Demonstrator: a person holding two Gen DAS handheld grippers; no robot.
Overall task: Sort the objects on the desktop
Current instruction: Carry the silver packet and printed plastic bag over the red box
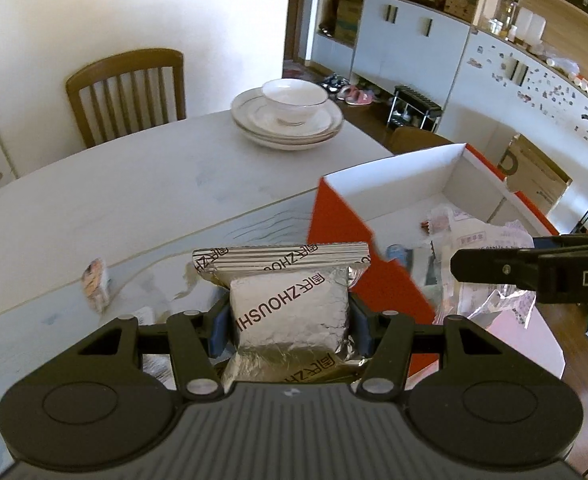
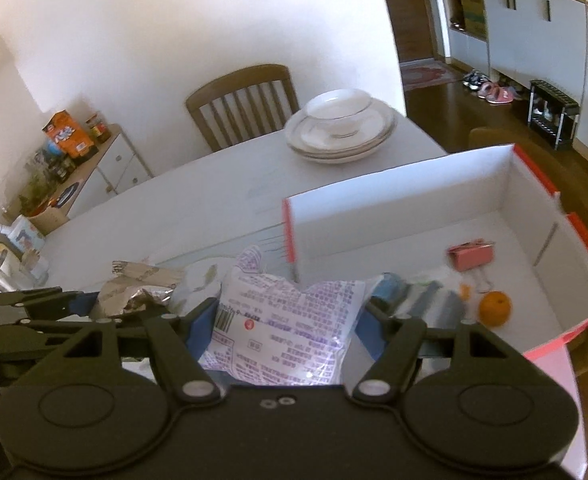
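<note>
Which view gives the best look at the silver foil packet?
The left wrist view: the silver foil packet fills the centre, clamped between the left gripper fingers, its lettering readable. The right wrist view shows only a crumpled, blurred part of it at the left, beside the white printed bag.

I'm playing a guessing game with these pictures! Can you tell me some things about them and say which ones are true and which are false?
1. The left claw is squeezing a shiny silver packet. True.
2. The right claw is empty. False: it grips a white packet covered in purple print.
3. A bowl sits on top of the stacked plates. True.
4. The orange-and-white box has nothing in it. False: a small orange fruit and a pink binder clip lie inside.
5. A wooden chair stands behind the table. True.
</note>
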